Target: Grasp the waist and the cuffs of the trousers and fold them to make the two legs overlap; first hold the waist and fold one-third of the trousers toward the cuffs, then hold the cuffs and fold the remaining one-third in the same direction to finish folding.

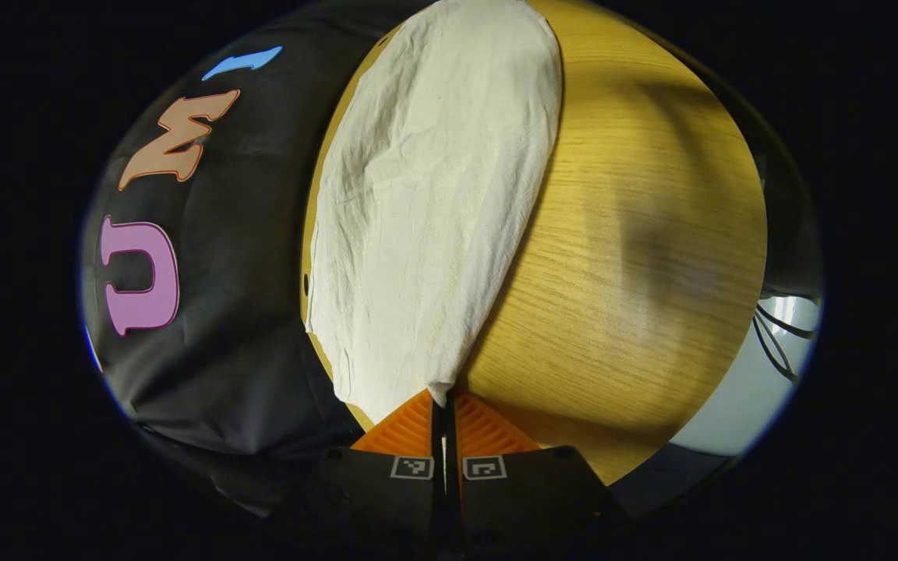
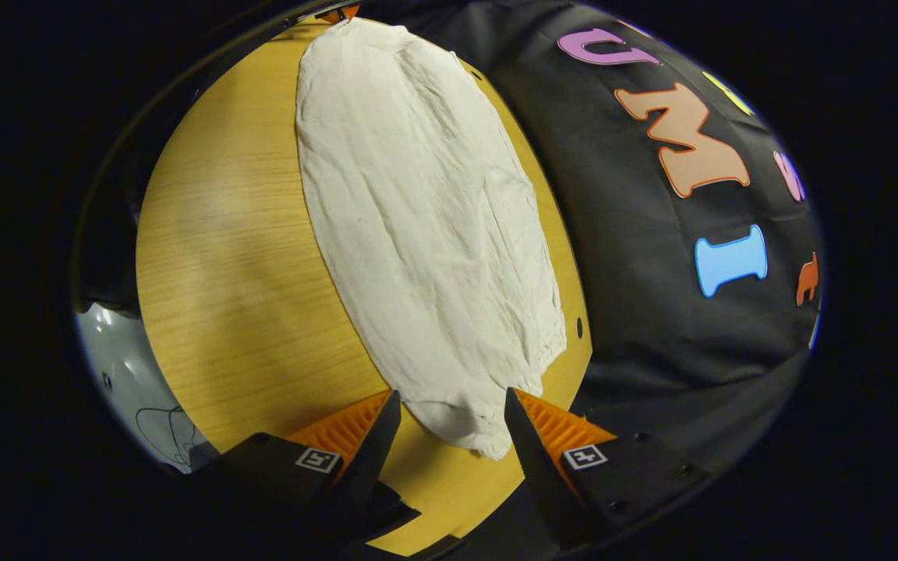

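White trousers (image 1: 433, 202) lie stretched out lengthwise on a wooden table (image 1: 636, 234), the legs seemingly stacked into one long strip. In the left gripper view, my left gripper (image 1: 443, 397) is shut on the near corner of the cloth, which rises into its fingers. In the right gripper view, the trousers (image 2: 426, 218) run away from me, and my right gripper (image 2: 451, 393) stands open with the near, gathered end of the cloth between its spread fingers, not pinched. The left gripper (image 2: 337, 12) shows as a small piece at the far end of the cloth.
The table (image 2: 231, 273) has bare wood on the side away from the black cloth wall (image 2: 652, 257). The trousers lie close to the table edge on the wall side. Pale floor with cables (image 1: 776, 343) lies beyond the table's open edge.
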`<state>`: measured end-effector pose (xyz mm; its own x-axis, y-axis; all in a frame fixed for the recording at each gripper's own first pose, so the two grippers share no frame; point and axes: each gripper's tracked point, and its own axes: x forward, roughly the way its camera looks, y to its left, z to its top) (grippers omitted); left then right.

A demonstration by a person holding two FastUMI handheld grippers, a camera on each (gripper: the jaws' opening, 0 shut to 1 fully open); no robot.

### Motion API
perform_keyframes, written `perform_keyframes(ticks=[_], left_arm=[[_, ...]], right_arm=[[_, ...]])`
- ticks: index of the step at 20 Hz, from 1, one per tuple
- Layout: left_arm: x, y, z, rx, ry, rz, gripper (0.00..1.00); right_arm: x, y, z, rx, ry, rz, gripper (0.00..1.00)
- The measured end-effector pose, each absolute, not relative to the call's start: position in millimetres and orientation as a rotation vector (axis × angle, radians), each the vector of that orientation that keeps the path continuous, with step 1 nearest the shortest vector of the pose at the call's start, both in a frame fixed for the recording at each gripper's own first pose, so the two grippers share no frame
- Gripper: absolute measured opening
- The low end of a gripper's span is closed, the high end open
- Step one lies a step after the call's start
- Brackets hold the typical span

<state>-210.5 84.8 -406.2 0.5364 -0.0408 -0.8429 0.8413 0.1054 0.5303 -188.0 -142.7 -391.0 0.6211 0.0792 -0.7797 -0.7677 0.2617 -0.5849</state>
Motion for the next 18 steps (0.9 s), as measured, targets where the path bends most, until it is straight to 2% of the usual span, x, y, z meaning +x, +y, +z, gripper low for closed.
perform_keyframes(ticks=[3, 7, 8, 9, 10, 12, 18], left_arm=[[-211, 85, -406, 1.313, 0.788, -0.749, 0.0], [-211, 85, -406, 1.305, 0.803, -0.731, 0.0], [-210, 85, -406, 1.299, 0.809, -0.729, 0.0], [-209, 85, -407, 1.29, 0.818, -0.722, 0.0], [-208, 85, -406, 1.274, 0.83, -0.715, 0.0], [-206, 85, -405, 1.226, 0.866, -0.704, 0.0], [-161, 92, -371, 1.248, 0.838, -0.574, 0.0]], right_arm=[[-185, -141, -402, -1.186, 0.712, 0.669, 0.72], [-190, -140, -416, -1.185, 0.748, 0.677, 0.19], [-187, -139, -415, -1.191, 0.741, 0.67, 0.12], [-190, -140, -411, -1.177, 0.752, 0.66, 0.2], [-190, -142, -412, -1.153, 0.769, 0.656, 0.05], [-179, -143, -404, -1.137, 0.76, 0.631, 0.03], [-122, -136, -354, -1.079, 0.641, 0.517, 0.05]])
